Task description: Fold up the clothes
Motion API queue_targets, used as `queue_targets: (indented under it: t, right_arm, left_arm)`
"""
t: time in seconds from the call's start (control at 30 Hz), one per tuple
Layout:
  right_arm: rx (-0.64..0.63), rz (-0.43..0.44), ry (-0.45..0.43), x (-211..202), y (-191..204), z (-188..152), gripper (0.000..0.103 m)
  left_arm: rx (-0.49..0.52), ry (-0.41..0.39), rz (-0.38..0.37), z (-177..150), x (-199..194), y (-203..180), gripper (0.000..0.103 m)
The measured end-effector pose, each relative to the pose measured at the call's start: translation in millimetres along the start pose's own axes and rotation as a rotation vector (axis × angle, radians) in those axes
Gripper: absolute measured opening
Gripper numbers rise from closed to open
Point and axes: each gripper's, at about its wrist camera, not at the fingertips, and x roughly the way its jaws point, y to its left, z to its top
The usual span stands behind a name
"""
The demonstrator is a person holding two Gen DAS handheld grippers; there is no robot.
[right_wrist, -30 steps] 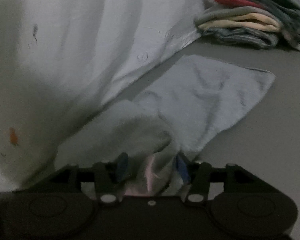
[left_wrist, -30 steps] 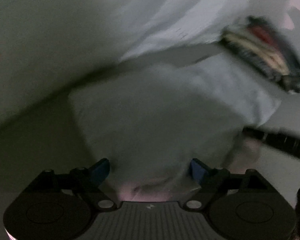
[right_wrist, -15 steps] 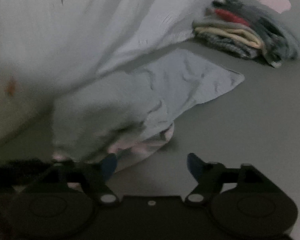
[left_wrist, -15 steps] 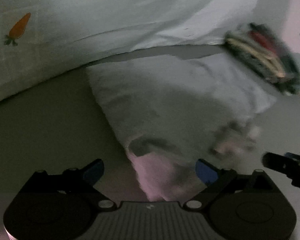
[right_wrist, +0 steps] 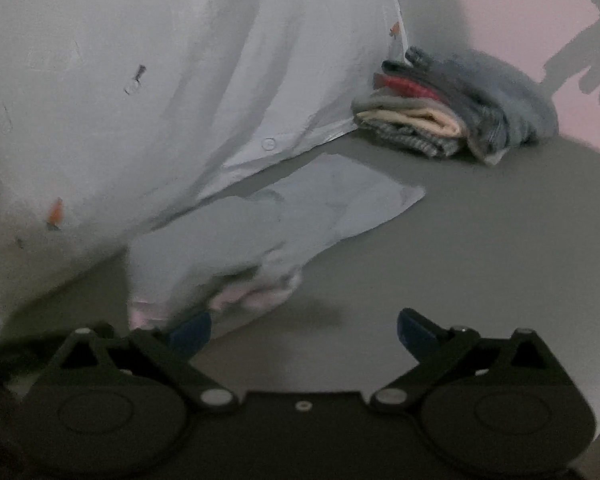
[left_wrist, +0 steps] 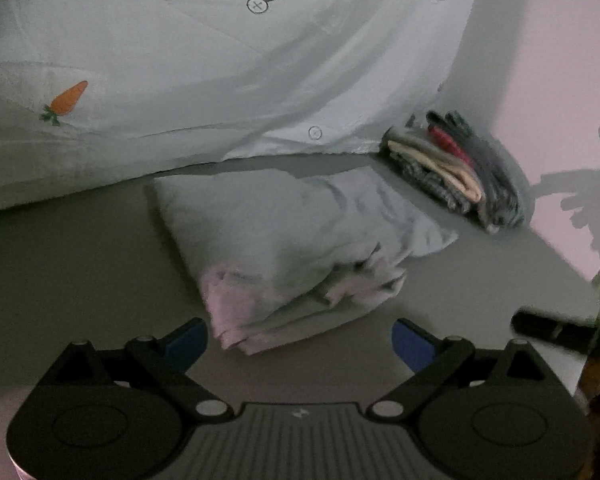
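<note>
While both claws stand spread wide with nothing between their blue pads, the folded pale garment (left_wrist: 284, 232) lies flat on the grey surface (left_wrist: 60, 264) and serves as the landmark. Just short of its near folded edge, where a pinkish layer shows, the left gripper (left_wrist: 300, 340) hovers apart from the cloth. To the right of that same edge, the right gripper (right_wrist: 304, 332) hangs over bare surface, its left pad just at the cloth's hem; whether it touches cannot be told. Behind the garment, a large white sheet (left_wrist: 220, 60) printed with small carrots drapes down, its hem just beyond the garment's far edge. Beyond the garment's far right corner, apart from it, sits a stack of folded clothes (right_wrist: 452, 116) against the pink wall (right_wrist: 520, 8).
</note>
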Motion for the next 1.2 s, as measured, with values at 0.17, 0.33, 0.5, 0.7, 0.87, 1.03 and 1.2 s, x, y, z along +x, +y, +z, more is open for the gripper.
queue_targets:
  t: [0.17, 0.33, 0.5, 0.7, 0.87, 1.03, 1.2]
  right_arm:
    - [-0.004, -0.011, 0.014, 49, -46, 34, 0.101]
    - [0.023, 0.027, 0.054, 130, -98, 78, 0.101]
    - [0.076, 0.103, 0.076, 211, -131, 104, 0.101]
    - [0.047, 0.165, 0.033, 266, -136, 113, 0.101]
    - [0.049, 0.293, 0.035, 298, -133, 128, 0.079]
    - [0.163, 0.364, 0.079, 326, -137, 141, 0.042]
    - [0.072, 0.372, 0.069, 328, -128, 141, 0.042]
  left_arm:
    - [-0.083, -0.034, 0.039, 38, 26, -15, 0.099]
    - [-0.101, 0.006, 0.163, 72, 86, -35, 0.101]
    - [0.025, 0.082, 0.251, 97, 165, -55, 0.101]
    - [0.109, 0.226, 0.349, 114, 248, -54, 0.101]
    - [0.168, 0.303, 0.403, 111, 281, -53, 0.103]
    - [0.081, 0.287, 0.382, 110, 283, -41, 0.103]
    - [0.050, 0.264, 0.369, 106, 281, -36, 0.103]
